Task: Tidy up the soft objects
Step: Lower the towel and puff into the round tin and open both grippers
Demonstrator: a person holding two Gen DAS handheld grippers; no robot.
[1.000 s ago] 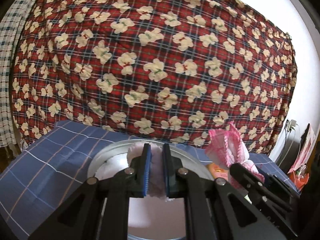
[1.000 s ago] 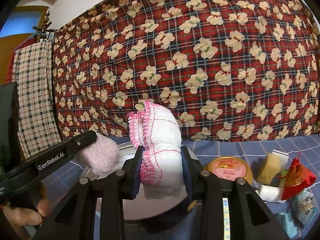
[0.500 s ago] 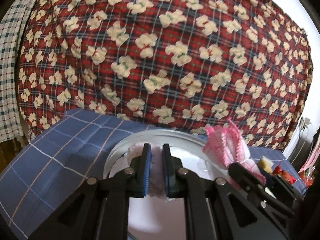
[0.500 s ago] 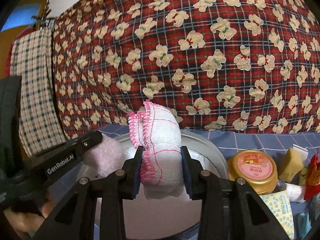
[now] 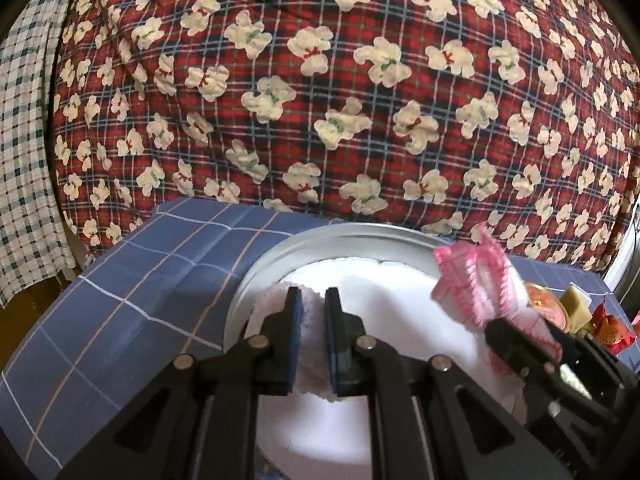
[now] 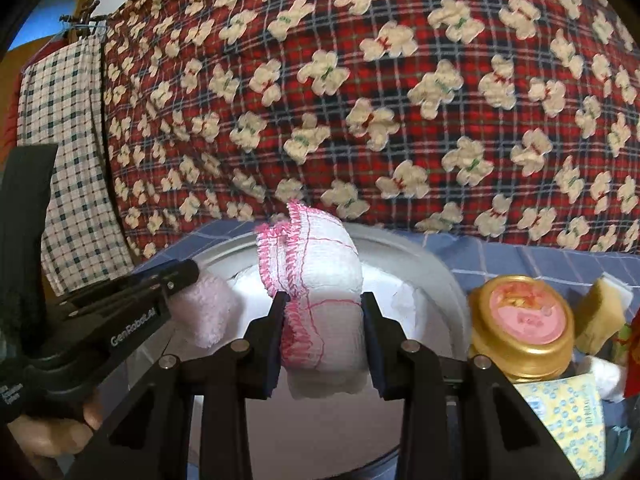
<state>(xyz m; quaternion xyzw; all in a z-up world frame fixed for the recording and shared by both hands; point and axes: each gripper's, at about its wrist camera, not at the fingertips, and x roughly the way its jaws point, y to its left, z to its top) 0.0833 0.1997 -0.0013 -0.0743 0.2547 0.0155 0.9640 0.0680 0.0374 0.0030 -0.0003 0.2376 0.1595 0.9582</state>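
My left gripper [image 5: 313, 304] is shut on a small fluffy pale pink cloth [image 5: 268, 306], held just over the left part of a round metal basin [image 5: 280, 252] with a white inside. From the right wrist view the same pink cloth [image 6: 208, 312] pokes out of the left gripper [image 6: 182, 276] above the basin [image 6: 432, 268]. A folded white cloth with pink stitched edging [image 6: 320, 280] is clamped in my right gripper [image 6: 324, 304], over the basin's middle. In the left wrist view that white and pink cloth [image 5: 476, 284] hangs at the right, with the right gripper's fingers [image 5: 520, 352] below it.
The basin stands on a blue checked tablecloth [image 5: 132, 292]. Right of it are a gold-lidded jar [image 6: 524, 332], a yellow sponge [image 6: 604, 308], a dotted packet [image 6: 568, 420] and red trinkets [image 5: 612, 328]. A red plaid bear-print blanket [image 5: 340, 92] hangs behind. A person's hand [image 6: 52, 432] grips the left tool.
Both grippers have sunk and tilted down toward the basin, which now fills more of each view. Each still holds its cloth as before.
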